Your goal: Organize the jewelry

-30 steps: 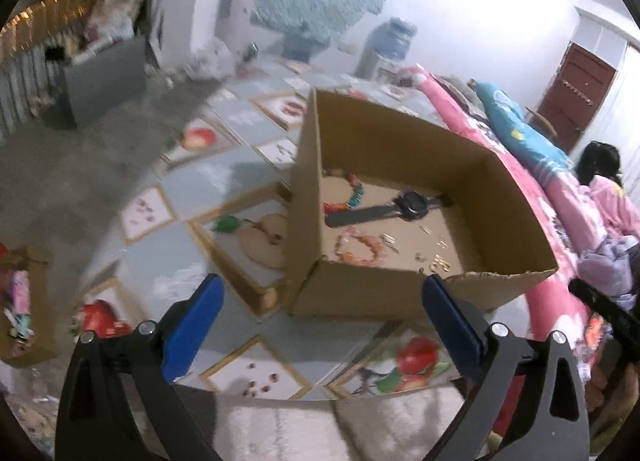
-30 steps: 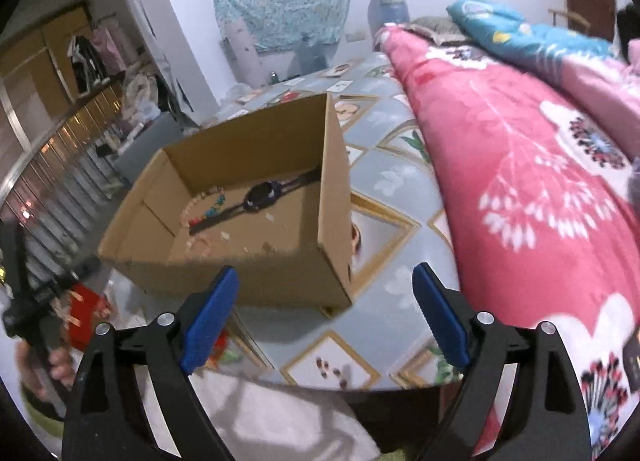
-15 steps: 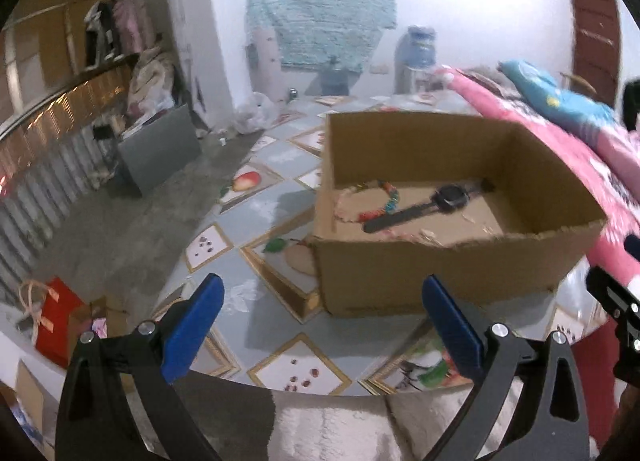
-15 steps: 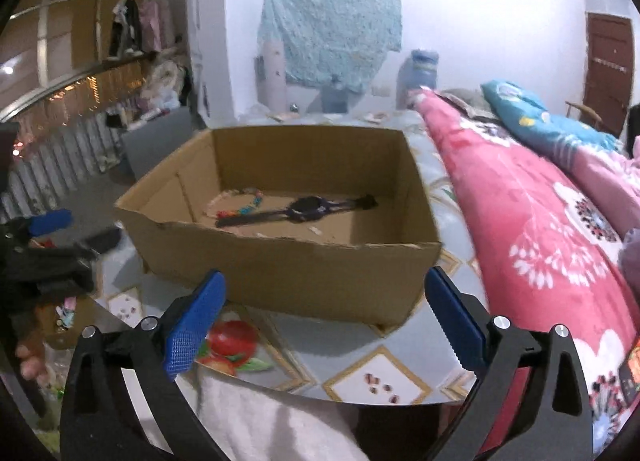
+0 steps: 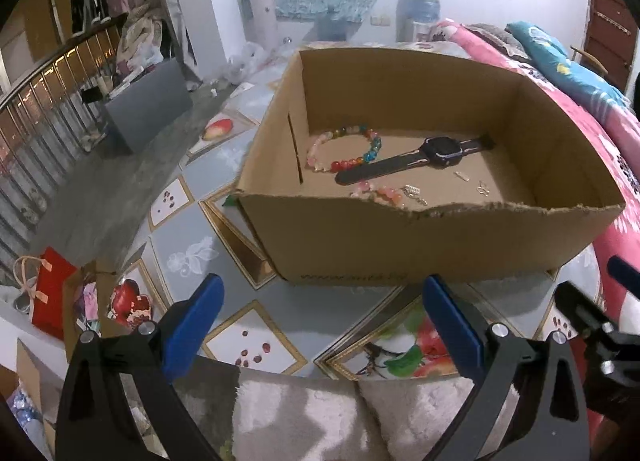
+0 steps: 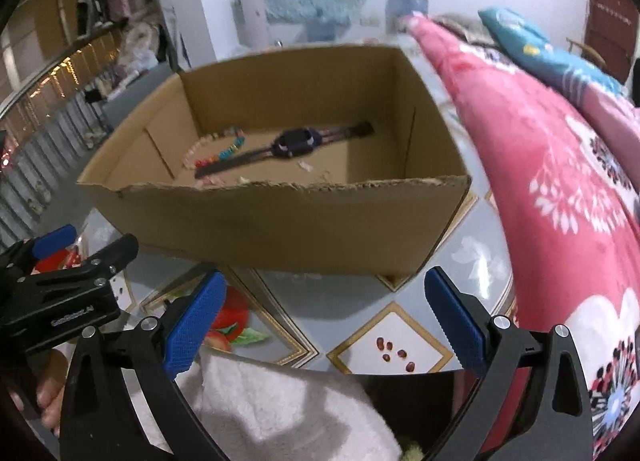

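An open cardboard box (image 5: 420, 237) sits on the tabletop (image 5: 256, 337), whose cover is printed with fruit and flower panels. Its near edge is torn and ragged. On the box floor lies a dark wristwatch (image 5: 416, 159) stretched flat, its strap running diagonally. A multicoloured bead bracelet (image 5: 344, 147) lies just left of it, touching the strap end, and a pink bead bracelet (image 5: 380, 193) rests near the front wall beside a few small metal pieces (image 5: 412, 191).

Dark printing runs along the box's front face, too blurred to read. The left hand-held gripper's body, seen from the right wrist, carries small white lettering, also illegible.

The left hand-held gripper (image 5: 320, 321) and the right hand-held gripper (image 6: 320, 321) both hover spread wide before the box, gripping nothing. A pink floral blanket (image 6: 560, 189) lies right of the tabletop; a red bag (image 5: 50, 293) sits left.
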